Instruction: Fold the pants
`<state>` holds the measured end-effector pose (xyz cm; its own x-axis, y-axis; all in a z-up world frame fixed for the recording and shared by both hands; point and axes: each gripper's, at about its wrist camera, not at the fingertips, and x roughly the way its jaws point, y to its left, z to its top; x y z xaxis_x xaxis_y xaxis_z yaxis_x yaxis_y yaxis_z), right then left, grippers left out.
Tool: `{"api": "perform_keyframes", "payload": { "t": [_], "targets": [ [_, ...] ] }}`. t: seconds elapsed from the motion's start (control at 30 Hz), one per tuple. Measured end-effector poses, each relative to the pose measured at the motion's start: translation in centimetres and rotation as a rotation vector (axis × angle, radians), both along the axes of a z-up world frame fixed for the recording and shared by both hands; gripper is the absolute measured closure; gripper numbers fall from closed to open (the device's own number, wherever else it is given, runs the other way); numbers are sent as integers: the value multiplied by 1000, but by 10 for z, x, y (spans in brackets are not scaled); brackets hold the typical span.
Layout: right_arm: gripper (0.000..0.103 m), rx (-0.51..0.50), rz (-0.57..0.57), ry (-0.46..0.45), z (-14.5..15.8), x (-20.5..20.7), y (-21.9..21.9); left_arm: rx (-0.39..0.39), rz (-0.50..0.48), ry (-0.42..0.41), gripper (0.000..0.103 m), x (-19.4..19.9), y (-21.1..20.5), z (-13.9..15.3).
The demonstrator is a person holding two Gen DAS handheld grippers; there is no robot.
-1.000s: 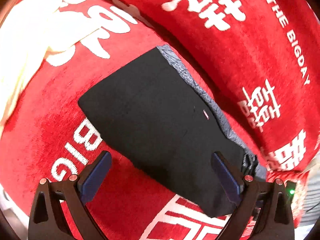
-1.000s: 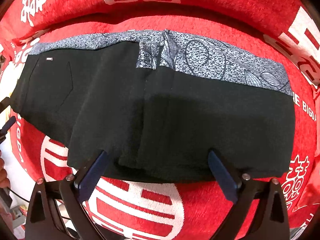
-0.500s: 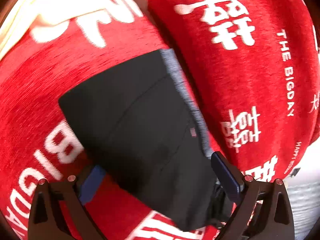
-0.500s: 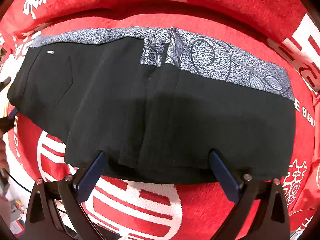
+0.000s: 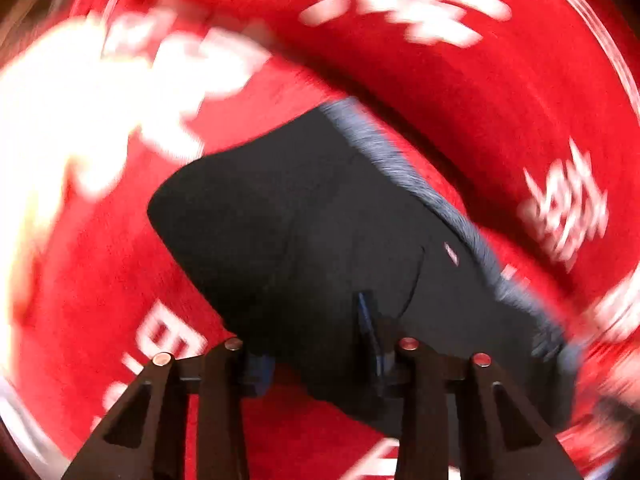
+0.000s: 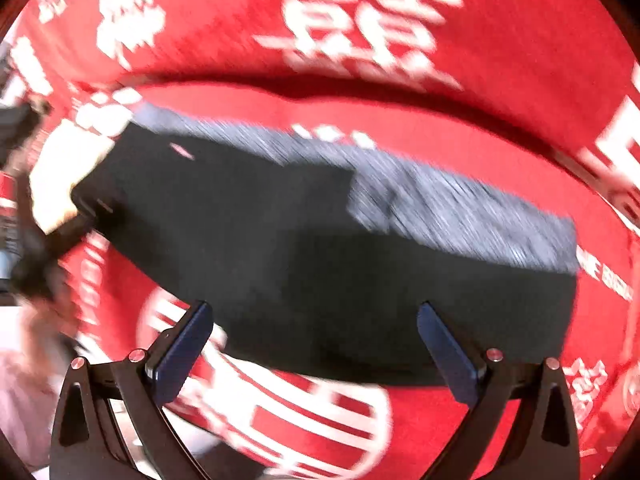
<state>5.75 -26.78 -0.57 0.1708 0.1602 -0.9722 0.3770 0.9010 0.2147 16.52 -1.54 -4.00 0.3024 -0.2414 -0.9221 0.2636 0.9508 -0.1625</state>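
The folded black pants [image 5: 320,240] with a grey patterned waistband [image 5: 420,184] lie on a red sofa. In the left wrist view, my left gripper [image 5: 316,356] has its jaws narrowed around the near edge of the pants, with black cloth between the fingers. In the right wrist view the pants [image 6: 320,248] spread wide ahead, waistband [image 6: 460,208] at the far side. My right gripper [image 6: 312,344] is open and empty, just short of the pants' near edge. The left gripper [image 6: 92,208] shows at the pants' left end. Both views are motion-blurred.
The sofa seat [image 6: 320,412] and backrest [image 6: 360,20] are covered in red cloth with white characters. A pale cushion or cloth [image 5: 48,120] lies at the far left. The sofa's front edge [image 6: 24,360] drops off at the lower left of the right wrist view.
My left gripper moved in onto the pants' edge and its jaws closed from wide open onto the cloth. My right gripper pulled back slightly and stayed open.
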Motion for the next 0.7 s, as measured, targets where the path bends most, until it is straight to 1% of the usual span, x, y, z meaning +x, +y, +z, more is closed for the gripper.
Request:
{"api": "perform_keyframes", "payload": {
  "t": [0.03,0.07,0.1,0.17,0.27,0.33,0.4,0.47,0.53,0.63,0.67,0.7],
  "targets": [
    [0,48,5,-14,4,13,-2,101,-102,-101,66,-14,-19,8],
    [0,113,13,-26,8,33,-3,178,-188,-184,66,-28,-34,13],
    [0,167,27,-32,10,50,-2,213,-237,-232,66,-38,-43,15],
    [0,280,90,-24,9,92,8,257,-300,-289,66,-52,-55,17],
    [0,342,187,16,6,141,44,317,-335,-327,66,-58,-60,14],
    [0,357,257,40,6,171,75,331,-338,-335,66,-56,-63,13],
    [0,366,326,66,2,193,102,330,-339,-336,66,-55,-65,15],
    [0,366,396,111,-8,210,132,333,-343,-339,66,-56,-63,15],
    [0,339,467,172,-23,225,159,338,-348,-346,66,-57,-63,16],
    [1,321,521,234,-44,237,181,341,-351,-357,66,-63,-64,18],
    [3,315,530,256,-52,239,187,343,-348,-359,66,-64,-65,19],
    [21,308,538,275,-57,240,190,343,-343,-356,66,-64,-65,19]
  ]
}}
